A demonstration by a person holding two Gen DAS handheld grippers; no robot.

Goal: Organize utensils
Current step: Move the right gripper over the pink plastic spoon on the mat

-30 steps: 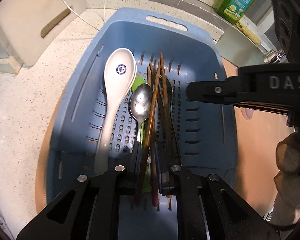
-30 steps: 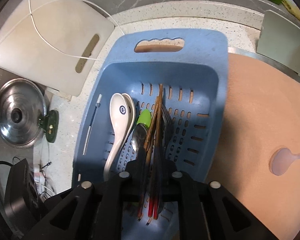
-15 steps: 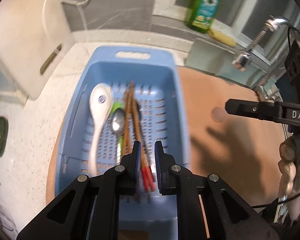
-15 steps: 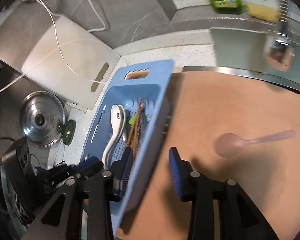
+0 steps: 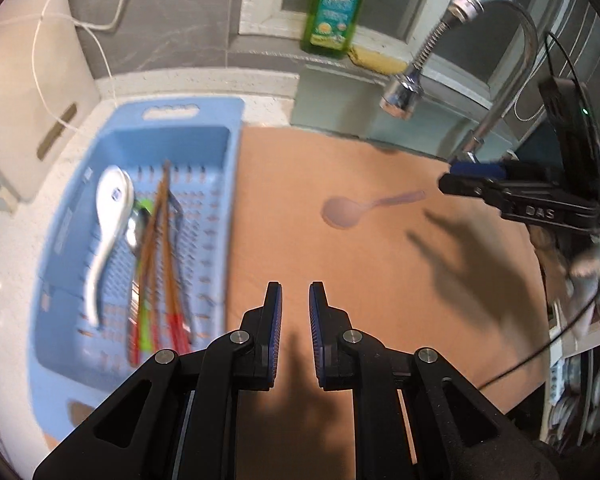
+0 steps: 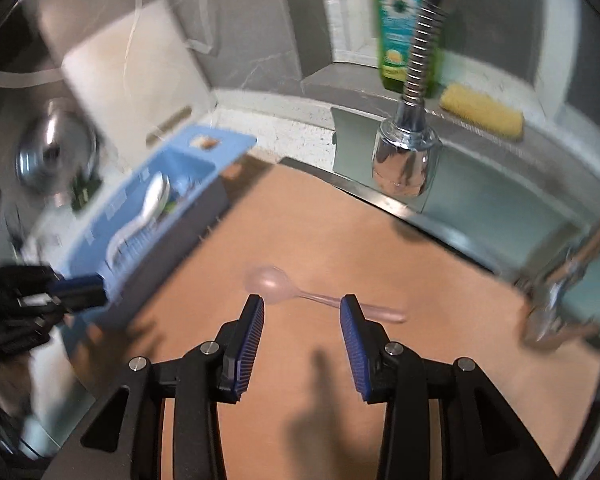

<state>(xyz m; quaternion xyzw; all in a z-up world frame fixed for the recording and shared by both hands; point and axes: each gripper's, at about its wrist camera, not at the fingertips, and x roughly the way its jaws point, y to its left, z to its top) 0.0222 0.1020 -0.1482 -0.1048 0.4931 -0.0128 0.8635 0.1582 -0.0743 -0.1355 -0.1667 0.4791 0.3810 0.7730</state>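
Pink spoon (image 6: pixel 284 286) is lying on the orange mat (image 6: pixel 340 240), just ahead of the right gripper (image 6: pixel 302 310), whose jaws are gaping wide. Left gripper (image 5: pixel 295 300) is hovering narrowly parted, empty, apparently right of the blue basket (image 5: pixel 228 220).

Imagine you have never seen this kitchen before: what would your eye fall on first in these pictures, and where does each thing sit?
First, the blue basket at the left, holding a white spoon, a metal spoon and chopsticks. Next, a lone pink spoon lying on the orange mat, just ahead of the open right gripper. Behind, a chrome tap hangs by a green bottle.
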